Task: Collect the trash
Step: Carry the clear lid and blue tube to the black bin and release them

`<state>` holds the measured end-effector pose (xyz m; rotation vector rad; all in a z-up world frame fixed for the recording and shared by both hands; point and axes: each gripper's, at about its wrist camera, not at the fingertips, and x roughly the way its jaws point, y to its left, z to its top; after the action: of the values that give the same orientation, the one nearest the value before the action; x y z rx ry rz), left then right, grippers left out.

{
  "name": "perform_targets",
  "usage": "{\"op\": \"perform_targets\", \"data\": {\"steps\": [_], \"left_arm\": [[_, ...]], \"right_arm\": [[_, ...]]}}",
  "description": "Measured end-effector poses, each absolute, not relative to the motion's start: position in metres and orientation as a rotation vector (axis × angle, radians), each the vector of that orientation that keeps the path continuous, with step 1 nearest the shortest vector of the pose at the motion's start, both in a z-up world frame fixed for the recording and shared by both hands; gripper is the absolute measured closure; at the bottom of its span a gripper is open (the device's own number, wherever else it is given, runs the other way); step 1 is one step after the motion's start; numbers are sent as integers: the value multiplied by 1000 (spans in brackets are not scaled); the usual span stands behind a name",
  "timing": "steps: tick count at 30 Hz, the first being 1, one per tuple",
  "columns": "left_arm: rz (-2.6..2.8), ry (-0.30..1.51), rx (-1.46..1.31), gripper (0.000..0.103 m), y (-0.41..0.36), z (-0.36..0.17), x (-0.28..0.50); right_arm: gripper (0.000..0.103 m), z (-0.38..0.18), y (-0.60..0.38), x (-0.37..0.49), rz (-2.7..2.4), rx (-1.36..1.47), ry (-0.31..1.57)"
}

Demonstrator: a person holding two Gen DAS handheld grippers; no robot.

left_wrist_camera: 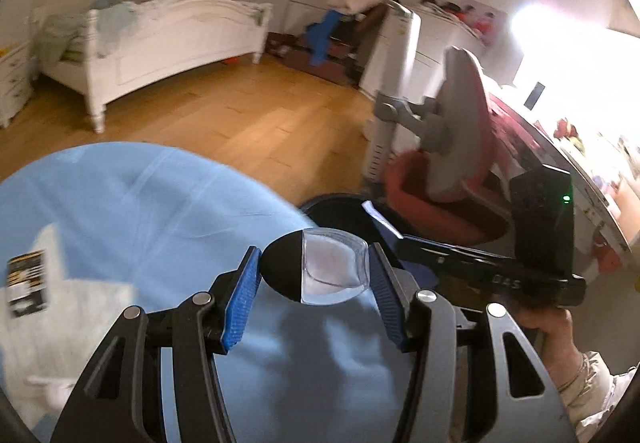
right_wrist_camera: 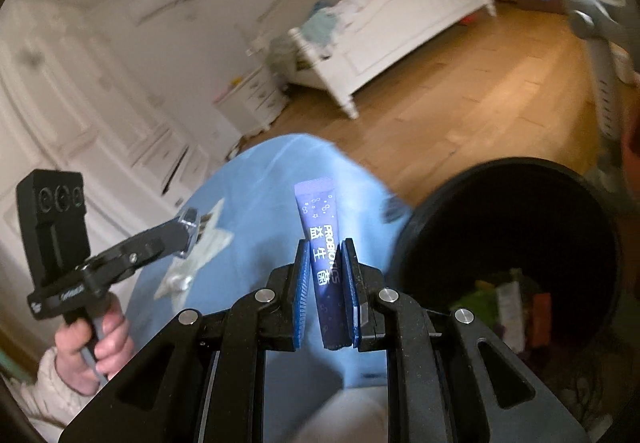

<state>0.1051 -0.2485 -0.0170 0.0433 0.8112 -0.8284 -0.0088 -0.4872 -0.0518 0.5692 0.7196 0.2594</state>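
Note:
My left gripper (left_wrist_camera: pixel 314 269) is shut on a small clear plastic cup with a black lid (left_wrist_camera: pixel 320 269), held above the light blue cloth (left_wrist_camera: pixel 160 211). It also shows at the left of the right wrist view (right_wrist_camera: pixel 190 229). My right gripper (right_wrist_camera: pixel 326 263) is shut on a purple probiotics sachet (right_wrist_camera: pixel 322 243) that stands upright between the pads. The black trash bin (right_wrist_camera: pixel 516 243) sits to the right of the cloth, with several colourful wrappers inside; its rim shows in the left wrist view (left_wrist_camera: pixel 340 203). The right gripper's body (left_wrist_camera: pixel 492 271) hovers over the bin.
A white star-shaped paper (right_wrist_camera: pixel 196 263) and a white paper with a black label (left_wrist_camera: pixel 28 283) lie on the blue cloth. A red and grey chair (left_wrist_camera: pixel 452 131), a bright desk (left_wrist_camera: pixel 580 147), a white bed (left_wrist_camera: pixel 160 39) and wooden floor (left_wrist_camera: pixel 248 111) lie beyond.

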Motion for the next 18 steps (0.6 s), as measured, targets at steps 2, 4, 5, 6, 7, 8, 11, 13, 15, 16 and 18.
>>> {"op": "perform_targets", "data": {"steps": [2,4,5,6,7,8,11,13,15,16,18], "left_arm": [[-872,830,39,50,-272,-21,106],[-903,840,44,50,-290,-25,104],[-916,847,45,50,-298,-27,104],[-926,854,46,50,-306,-29,103],[-934,860,49,50,-313,-31,103],[-942,866,55,50,-320,-33,103],[-960,885,70,50,-338,-40,102],[-965,893,82,50,-346,-43,101],[-971,901,96,50,-354,-47,101],[-974,903,107,50,-359,-48,101],[-970,893,137,47,-363,-49,99]], "right_arm": [[86,-58,-505,-15,227,596,711],[86,-65,-518,-20,202,616,710],[86,-69,-524,-21,188,624,710],[86,-74,-532,-23,174,639,712],[86,-78,-537,-24,164,648,713],[86,-80,-539,-24,158,654,714],[86,-90,-548,-26,134,671,722],[86,-96,-553,-27,123,685,724],[86,-101,-558,-26,110,695,729],[86,-103,-561,-27,101,702,734],[75,-107,-566,-28,71,712,747]]}}
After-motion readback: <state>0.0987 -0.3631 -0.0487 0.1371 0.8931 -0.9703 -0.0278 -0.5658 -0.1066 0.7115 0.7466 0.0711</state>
